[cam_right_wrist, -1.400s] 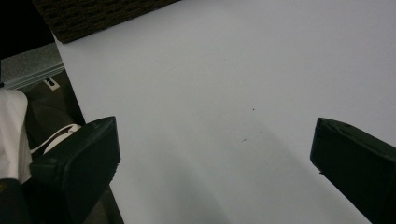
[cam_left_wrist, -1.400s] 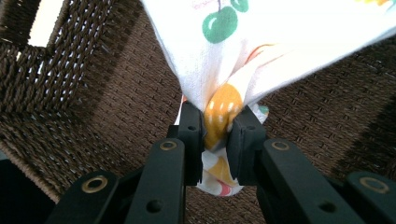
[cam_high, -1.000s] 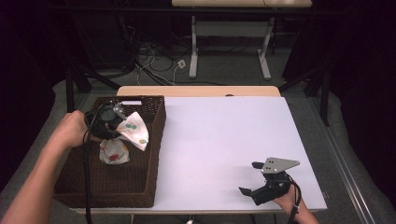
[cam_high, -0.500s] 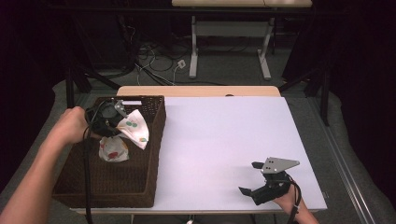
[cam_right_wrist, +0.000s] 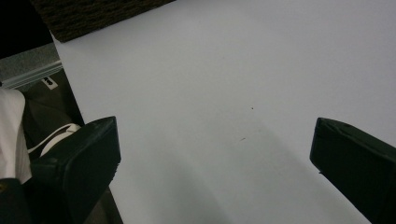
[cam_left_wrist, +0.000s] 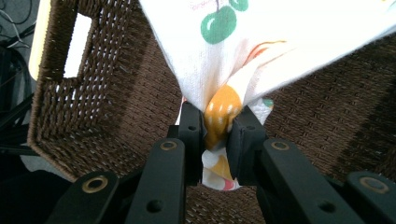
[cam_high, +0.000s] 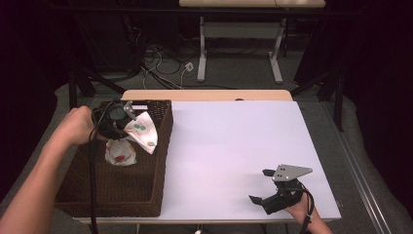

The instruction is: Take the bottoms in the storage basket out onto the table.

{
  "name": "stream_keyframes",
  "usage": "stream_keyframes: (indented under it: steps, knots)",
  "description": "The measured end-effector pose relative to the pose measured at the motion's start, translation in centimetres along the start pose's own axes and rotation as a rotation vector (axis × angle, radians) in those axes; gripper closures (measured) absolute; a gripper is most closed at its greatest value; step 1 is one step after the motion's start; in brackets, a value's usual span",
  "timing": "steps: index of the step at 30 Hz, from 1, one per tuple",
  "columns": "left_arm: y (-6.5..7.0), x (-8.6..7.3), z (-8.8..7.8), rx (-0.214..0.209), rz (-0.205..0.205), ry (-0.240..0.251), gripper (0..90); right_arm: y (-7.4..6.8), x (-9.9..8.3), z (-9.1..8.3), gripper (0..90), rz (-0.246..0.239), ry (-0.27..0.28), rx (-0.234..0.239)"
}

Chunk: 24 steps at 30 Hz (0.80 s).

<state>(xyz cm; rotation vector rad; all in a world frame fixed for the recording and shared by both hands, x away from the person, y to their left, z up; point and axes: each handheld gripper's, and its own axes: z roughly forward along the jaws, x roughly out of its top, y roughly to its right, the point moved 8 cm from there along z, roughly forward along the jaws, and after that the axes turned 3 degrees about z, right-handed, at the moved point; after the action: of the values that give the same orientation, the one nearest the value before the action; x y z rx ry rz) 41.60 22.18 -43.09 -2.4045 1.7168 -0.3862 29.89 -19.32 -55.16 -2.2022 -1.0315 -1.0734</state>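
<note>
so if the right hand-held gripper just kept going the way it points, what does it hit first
Probably nothing soon. The right hand-held gripper, jaws wide open, points left across the bare white table. The wicker basket lies at the far end of that line, though depth is hard to judge.

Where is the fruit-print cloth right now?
The cloth hangs pinched in the left tongs, over the basket at the table's left in the high view.

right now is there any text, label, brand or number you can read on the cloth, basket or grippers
None can be read.
Printed cloth: fruit shapes in green and orange, no lettering; the left gripper is shut on it.
Wicker basket: no label in sight.
Right gripper, its grey plate included: no marking legible.
</note>
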Motion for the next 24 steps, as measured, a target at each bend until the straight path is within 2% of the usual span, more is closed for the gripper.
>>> stream_keyframes:
  steps: [3,7,17,24]
  knots:
    - [-0.1,0.1,0.0,0.001,-0.009,-0.002,77.1,0.0,0.0,0.1,1.4,0.002,0.001,0.004]
    - [-0.1,0.3,-0.1,0.0,0.0,0.001,77.1,0.0,0.0,0.1,1.4,0.001,0.0,0.002]
    - [0.0,0.7,-0.8,-0.001,0.049,-0.016,77.0,0.0,0.0,0.1,1.5,-0.002,-0.002,0.001]
    - [-0.1,1.5,-1.4,-0.005,0.057,-0.018,77.0,0.0,0.0,0.1,1.5,-0.003,-0.001,0.003]
